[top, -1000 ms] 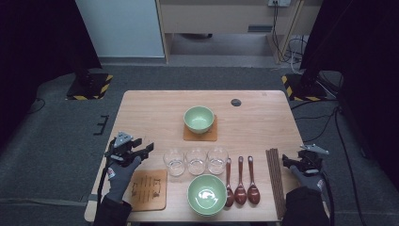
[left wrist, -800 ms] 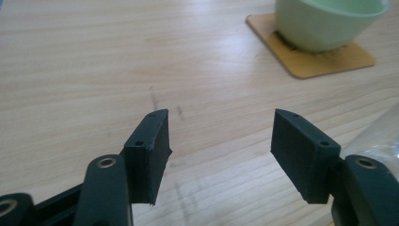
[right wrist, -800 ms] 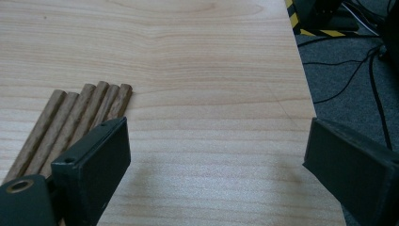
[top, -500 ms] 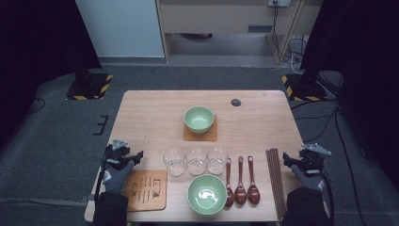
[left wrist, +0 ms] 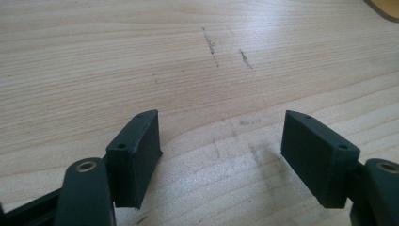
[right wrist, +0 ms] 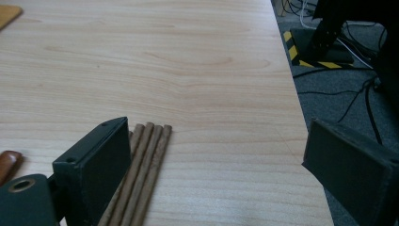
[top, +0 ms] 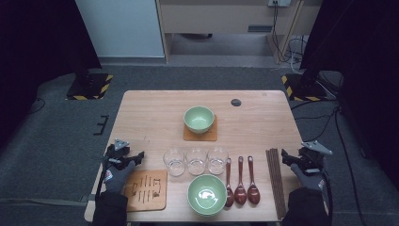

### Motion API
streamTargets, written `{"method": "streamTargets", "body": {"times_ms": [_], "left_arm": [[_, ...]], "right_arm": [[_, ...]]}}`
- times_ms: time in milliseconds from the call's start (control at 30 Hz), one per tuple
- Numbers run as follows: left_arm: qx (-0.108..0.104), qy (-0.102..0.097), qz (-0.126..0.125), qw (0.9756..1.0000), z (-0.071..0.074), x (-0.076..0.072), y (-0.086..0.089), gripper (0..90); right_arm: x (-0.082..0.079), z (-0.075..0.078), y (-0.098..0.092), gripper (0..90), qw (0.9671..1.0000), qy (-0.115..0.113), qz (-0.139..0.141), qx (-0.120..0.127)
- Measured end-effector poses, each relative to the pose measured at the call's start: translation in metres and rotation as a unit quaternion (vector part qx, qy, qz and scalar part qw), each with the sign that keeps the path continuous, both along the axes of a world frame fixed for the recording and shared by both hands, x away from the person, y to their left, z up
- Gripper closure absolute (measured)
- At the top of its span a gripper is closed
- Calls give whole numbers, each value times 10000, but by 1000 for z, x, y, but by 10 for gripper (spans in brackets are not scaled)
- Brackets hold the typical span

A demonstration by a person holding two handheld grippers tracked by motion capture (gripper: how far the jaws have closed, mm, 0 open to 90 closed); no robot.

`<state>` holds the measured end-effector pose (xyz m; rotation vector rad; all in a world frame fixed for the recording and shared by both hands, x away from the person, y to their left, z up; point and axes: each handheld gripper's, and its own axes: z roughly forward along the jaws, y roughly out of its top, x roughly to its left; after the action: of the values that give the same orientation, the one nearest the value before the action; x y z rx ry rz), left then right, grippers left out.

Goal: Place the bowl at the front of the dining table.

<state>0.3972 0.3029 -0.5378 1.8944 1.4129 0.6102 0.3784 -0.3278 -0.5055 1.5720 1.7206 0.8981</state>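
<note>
From above, the left gripper (top: 126, 157) hovers just left of the coaster (top: 147, 189), the right gripper (top: 301, 160) just right of the chopsticks (top: 275, 181). Left gripper view: fingers have just been opening, nothing between them, bare desk (left wrist: 197, 70). Right gripper view: fingers spread wide, chopsticks (right wrist: 146, 165) beside one.

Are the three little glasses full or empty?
Empty, as far as the high view shows. The three glasses stand upright in a row, and the table shows pale through them, with no drink visible inside.
</note>
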Motion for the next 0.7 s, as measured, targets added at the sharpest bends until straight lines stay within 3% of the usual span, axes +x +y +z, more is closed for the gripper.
{"method": "streamTargets", "body": {"times_ms": [133,533,700], "left_arm": [[285,35,-55,9996,-1,0,-6,214],[322,285,156,9990,-2,3,-5,7],[326,289,168,9989,-2,3,-5,0]], "right_arm": [[-3,8,3,84,9999,-106,51,12],[-15,28,13,86,9991,-330,248,-15],[-21,35,17,85,9987,-355,368,46]]}}
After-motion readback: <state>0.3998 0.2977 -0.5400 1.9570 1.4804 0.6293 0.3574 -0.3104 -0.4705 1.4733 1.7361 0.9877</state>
